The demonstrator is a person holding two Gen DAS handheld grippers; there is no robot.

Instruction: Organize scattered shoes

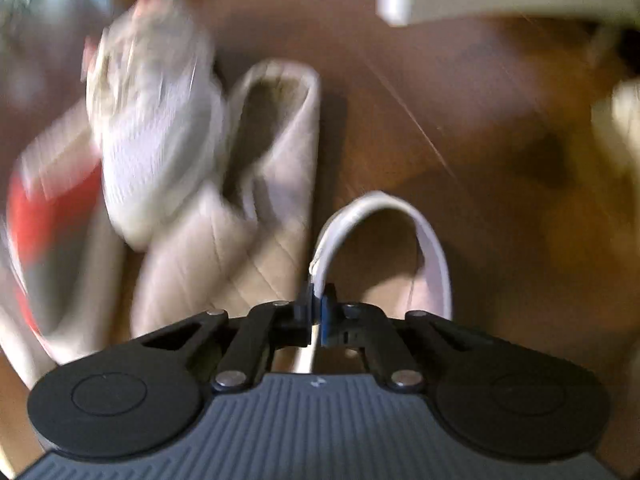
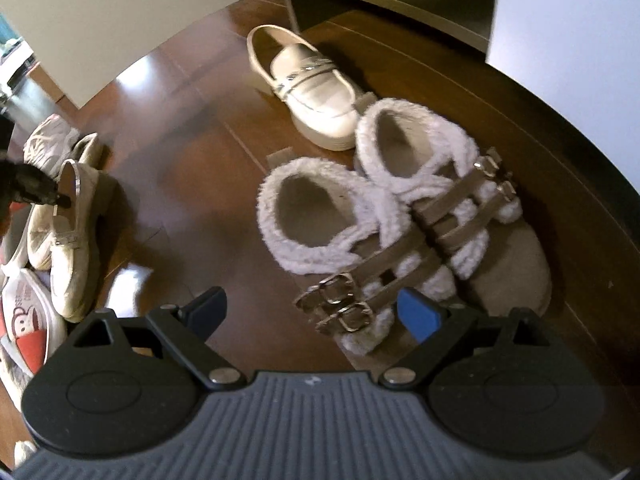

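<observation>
In the left wrist view my left gripper (image 1: 317,308) is shut on the thin white heel rim of a cream loafer (image 1: 434,248), pointing straight down at it. A beige quilted shoe (image 1: 260,200) and a blurred white sneaker (image 1: 160,132) lie just left of it. The right wrist view shows that same loafer (image 2: 76,240) at the left, with the left gripper's black tip (image 2: 60,199) on its rim. Its mate, another cream loafer (image 2: 312,88), stands farther back. My right gripper (image 2: 314,310) hangs open above the buckles of the nearer of two fleece-lined strap shoes (image 2: 320,216), the other (image 2: 420,152) beside it.
The floor (image 2: 200,152) is dark brown wood. White cabinet panels (image 2: 140,8) stand at the back, another (image 2: 560,20) at the right. A red and white printed shoe or bag (image 2: 28,320) lies at the left edge among the shoe pile.
</observation>
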